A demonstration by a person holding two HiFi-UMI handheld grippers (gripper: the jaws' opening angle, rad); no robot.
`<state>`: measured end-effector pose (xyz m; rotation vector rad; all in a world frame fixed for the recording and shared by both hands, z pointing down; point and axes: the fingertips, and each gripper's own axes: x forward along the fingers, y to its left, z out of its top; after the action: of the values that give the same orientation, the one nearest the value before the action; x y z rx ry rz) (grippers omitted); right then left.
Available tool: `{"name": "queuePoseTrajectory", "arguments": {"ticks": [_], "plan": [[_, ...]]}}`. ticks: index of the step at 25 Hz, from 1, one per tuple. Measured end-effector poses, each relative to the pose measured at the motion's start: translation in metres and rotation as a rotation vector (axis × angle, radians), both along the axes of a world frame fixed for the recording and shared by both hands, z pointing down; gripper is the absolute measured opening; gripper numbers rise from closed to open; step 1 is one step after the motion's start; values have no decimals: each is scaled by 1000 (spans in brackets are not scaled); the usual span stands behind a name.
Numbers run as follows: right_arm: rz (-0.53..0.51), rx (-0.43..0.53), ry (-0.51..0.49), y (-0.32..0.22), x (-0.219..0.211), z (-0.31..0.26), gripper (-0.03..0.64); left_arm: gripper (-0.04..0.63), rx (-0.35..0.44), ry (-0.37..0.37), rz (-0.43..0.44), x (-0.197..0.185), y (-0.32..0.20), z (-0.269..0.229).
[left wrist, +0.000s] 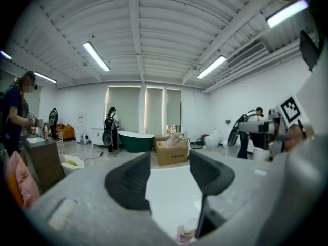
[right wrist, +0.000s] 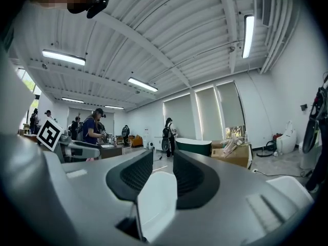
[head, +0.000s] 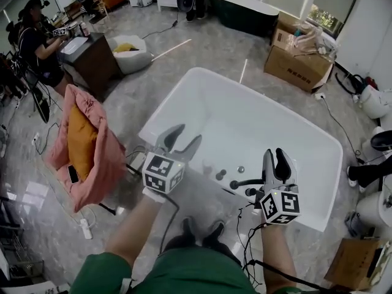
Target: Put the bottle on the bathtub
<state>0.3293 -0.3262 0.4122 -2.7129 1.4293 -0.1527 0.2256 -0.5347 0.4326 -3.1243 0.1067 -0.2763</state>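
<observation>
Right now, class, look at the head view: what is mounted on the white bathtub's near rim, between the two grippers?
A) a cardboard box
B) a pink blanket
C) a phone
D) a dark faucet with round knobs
D: a dark faucet with round knobs sits on the near rim of the white bathtub, between the left gripper and the right gripper.

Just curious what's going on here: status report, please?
Left gripper open, right gripper open, both empty. Bottle free below left gripper, at bathtub. Nothing in the way.
</observation>
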Motion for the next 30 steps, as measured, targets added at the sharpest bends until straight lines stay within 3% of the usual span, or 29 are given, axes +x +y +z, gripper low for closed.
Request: {"name": "queuePoseTrajectory", "arguments": {"ticks": [14,23,30], "plan": [[-22,44,110,15,-40,-90,107,216,19,142,-43,-37,23,-110],[-16,69,125,26,-50,-105,107,212,-13,161,-90,-60,19,-113],[-8,74,114,28,-42,-102,107,210,-8,155,-90,-53,21,-109]]}}
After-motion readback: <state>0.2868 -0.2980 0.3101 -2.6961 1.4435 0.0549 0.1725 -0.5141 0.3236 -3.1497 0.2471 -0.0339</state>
